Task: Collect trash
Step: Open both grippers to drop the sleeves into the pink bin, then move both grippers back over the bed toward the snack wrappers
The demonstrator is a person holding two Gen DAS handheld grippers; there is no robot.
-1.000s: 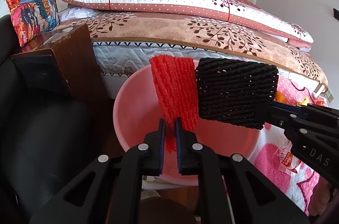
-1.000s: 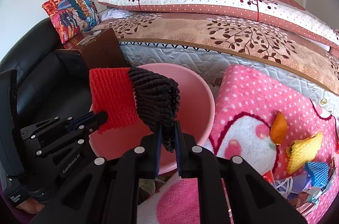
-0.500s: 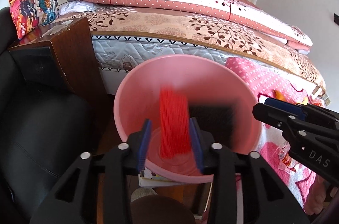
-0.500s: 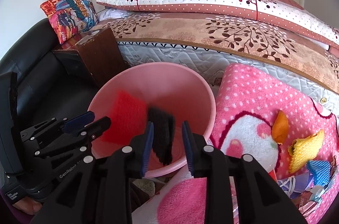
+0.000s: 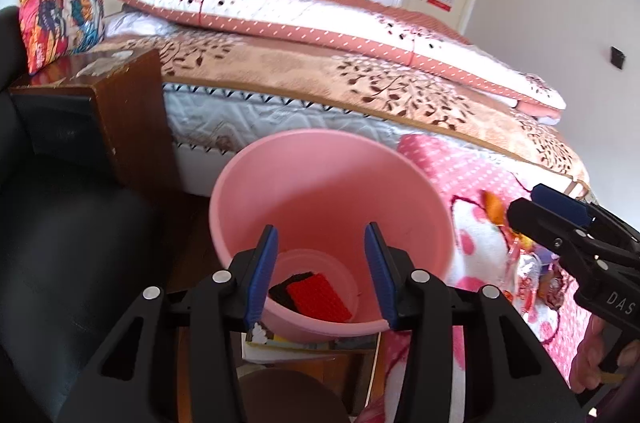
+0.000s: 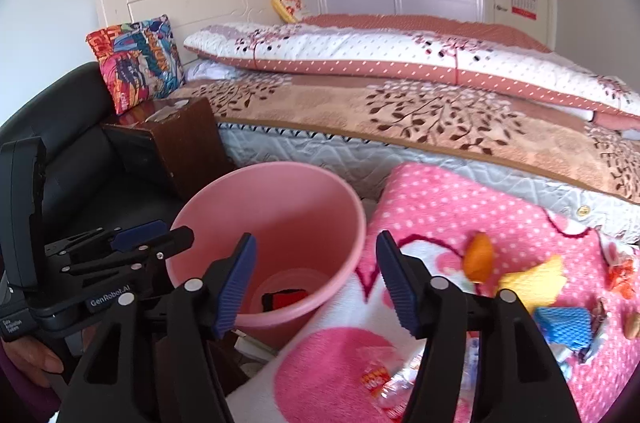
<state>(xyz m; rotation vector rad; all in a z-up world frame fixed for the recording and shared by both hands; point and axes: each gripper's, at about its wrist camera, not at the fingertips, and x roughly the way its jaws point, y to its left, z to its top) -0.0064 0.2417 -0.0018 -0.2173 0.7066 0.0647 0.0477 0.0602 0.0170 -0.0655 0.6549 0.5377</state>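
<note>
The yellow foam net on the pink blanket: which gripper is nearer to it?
Right. The right gripper hangs beside the yellow foam net, over the blanket's edge; the left gripper is above the pink bucket, farther off.

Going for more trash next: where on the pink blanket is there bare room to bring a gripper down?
Bare: the pink blanket from the pink bucket to the orange piece. Crowded: beyond it, yellow foam net, blue foam net and wrappers.

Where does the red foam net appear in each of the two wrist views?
Left wrist view: red foam net lies at the bottom of the pink bucket, low centre, overlapping a black net.
Right wrist view: red foam net, small, low and left of centre.
Shared landmark: the pink bucket.
</note>
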